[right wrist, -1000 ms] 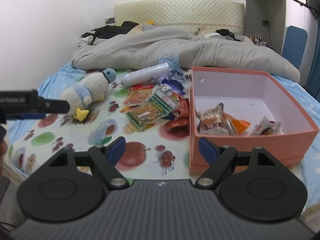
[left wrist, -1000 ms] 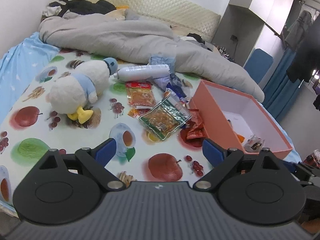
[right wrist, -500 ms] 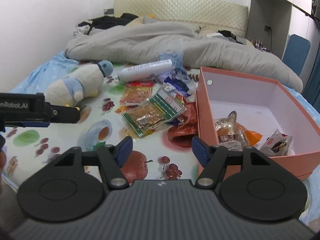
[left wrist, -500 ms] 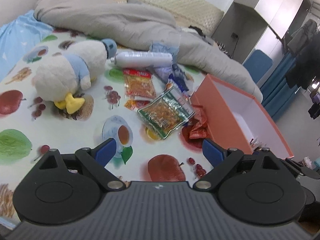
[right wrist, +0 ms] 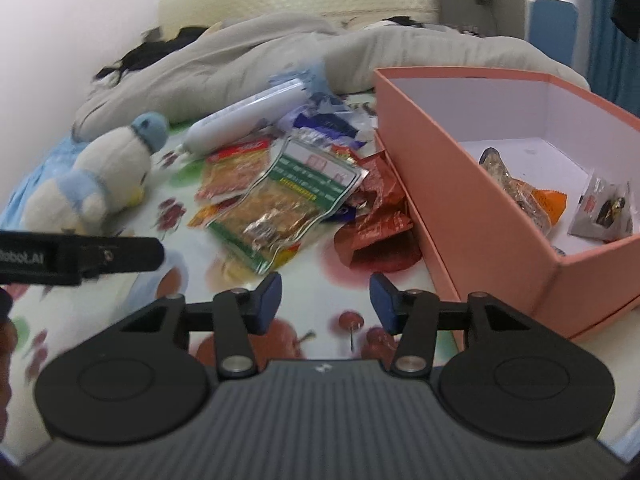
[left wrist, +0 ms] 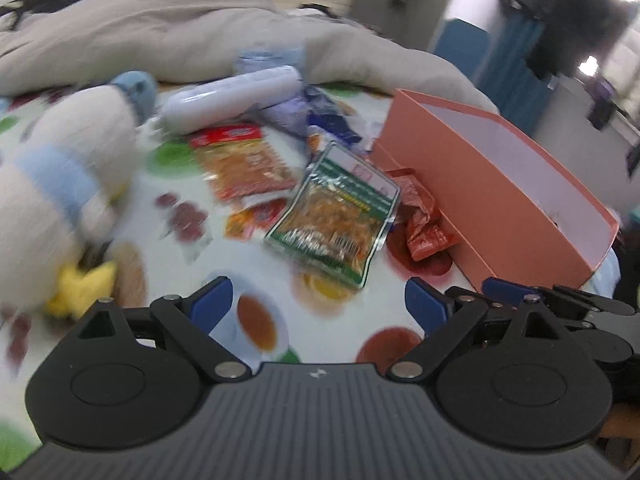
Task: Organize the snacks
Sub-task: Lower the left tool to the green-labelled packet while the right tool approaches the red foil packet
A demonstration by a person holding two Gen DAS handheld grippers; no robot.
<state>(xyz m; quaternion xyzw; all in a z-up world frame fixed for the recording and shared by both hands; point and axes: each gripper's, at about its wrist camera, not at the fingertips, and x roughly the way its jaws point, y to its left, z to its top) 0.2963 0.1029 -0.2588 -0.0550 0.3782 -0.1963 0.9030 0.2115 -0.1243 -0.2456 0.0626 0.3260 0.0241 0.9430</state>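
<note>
Pink box (right wrist: 472, 200) sits open on the fruit-print sheet (right wrist: 320, 280), a few snacks already inside. Green-edged snack packet (right wrist: 280, 204) lies flat just left of the box, long axis diagonal, label end toward the box's far corner. My right gripper (right wrist: 325, 300) is half-spread, empty; my left gripper (left wrist: 318, 306) wide, empty. Best approach, I judge: come low, pinch the near corner.

Plush duck (right wrist: 100, 176) and grey duvet (right wrist: 280, 52) on fruit-print sheet (right wrist: 320, 280).
</note>
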